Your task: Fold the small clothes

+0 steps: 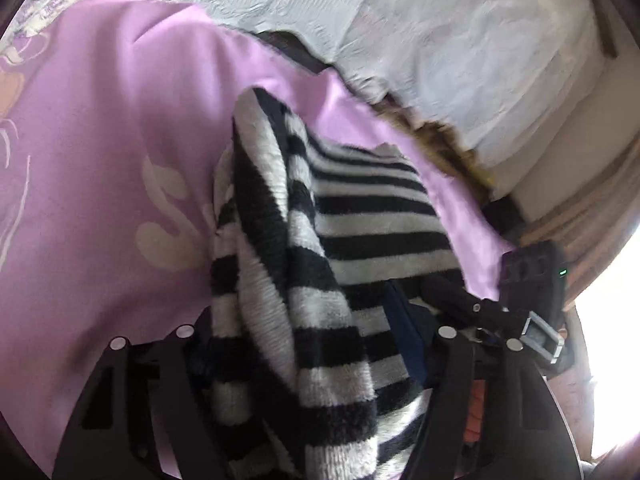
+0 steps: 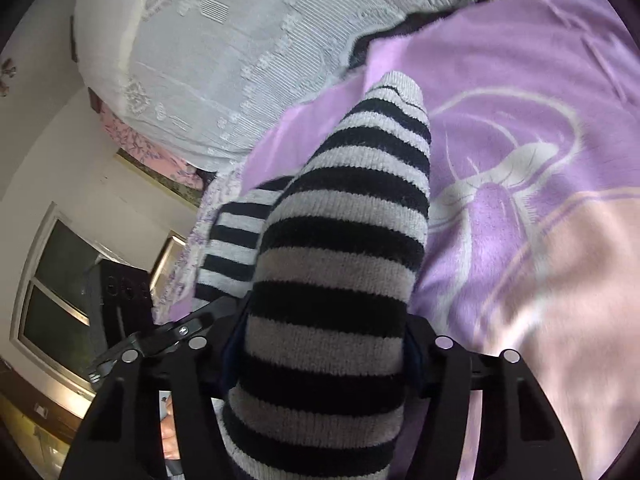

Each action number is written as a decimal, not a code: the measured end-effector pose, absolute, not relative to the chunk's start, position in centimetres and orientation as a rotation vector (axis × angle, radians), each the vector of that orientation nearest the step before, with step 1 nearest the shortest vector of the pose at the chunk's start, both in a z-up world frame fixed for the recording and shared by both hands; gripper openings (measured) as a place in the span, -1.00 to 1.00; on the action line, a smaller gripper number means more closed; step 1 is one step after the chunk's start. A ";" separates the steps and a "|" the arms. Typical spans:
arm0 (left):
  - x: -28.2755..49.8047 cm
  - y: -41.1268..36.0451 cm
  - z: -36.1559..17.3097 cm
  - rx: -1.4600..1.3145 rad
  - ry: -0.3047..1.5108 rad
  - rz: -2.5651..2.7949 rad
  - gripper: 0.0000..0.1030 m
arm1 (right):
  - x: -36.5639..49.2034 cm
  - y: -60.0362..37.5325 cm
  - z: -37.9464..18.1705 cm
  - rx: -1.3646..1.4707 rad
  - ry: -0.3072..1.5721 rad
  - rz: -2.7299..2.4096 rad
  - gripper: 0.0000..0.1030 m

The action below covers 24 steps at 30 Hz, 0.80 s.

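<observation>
A small black-and-white striped knit garment (image 1: 304, 264) hangs over a purple blanket (image 1: 100, 160). My left gripper (image 1: 312, 344) is shut on a bunched fold of it, which drapes between the black jaws. In the right wrist view the same striped garment (image 2: 340, 248) rises up and away from my right gripper (image 2: 320, 356), which is shut on another part of it. The right gripper's body (image 1: 532, 292) shows at the right of the left wrist view, close beside the left one. The fingertips of both are hidden by the knit.
The purple blanket (image 2: 520, 140) with pale swan and flower prints covers the bed. A white lace-covered pillow or bedding (image 2: 224, 60) lies at its far end. A wall and a window (image 2: 60, 292) are to the left in the right wrist view.
</observation>
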<state>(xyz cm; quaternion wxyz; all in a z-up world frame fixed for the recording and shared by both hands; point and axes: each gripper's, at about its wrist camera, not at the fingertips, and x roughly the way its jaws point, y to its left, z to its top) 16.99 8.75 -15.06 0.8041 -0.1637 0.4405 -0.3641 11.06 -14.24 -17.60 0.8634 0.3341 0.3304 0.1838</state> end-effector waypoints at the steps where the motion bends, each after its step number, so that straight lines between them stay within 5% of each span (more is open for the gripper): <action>1: 16.6 8.8 -14.7 -0.357 0.934 -0.794 0.26 | 10.4 -14.1 -17.1 0.687 0.692 0.388 0.21; 7: 14.5 5.8 -14.4 -0.343 0.999 -0.891 0.27 | 4.5 -17.1 -18.1 0.690 0.756 0.359 0.21; 11: 12.5 3.1 -14.3 -0.163 0.972 -0.835 0.66 | 4.5 -19.4 -20.6 0.852 0.782 0.397 0.25; 19: 14.5 3.5 -16.3 -0.158 1.058 -0.835 0.63 | 4.3 -17.2 -20.1 0.702 0.771 0.355 0.48; 24: 12.1 3.0 -15.1 -0.151 1.031 -0.881 0.41 | 2.8 -16.7 -18.1 0.662 0.744 0.316 0.21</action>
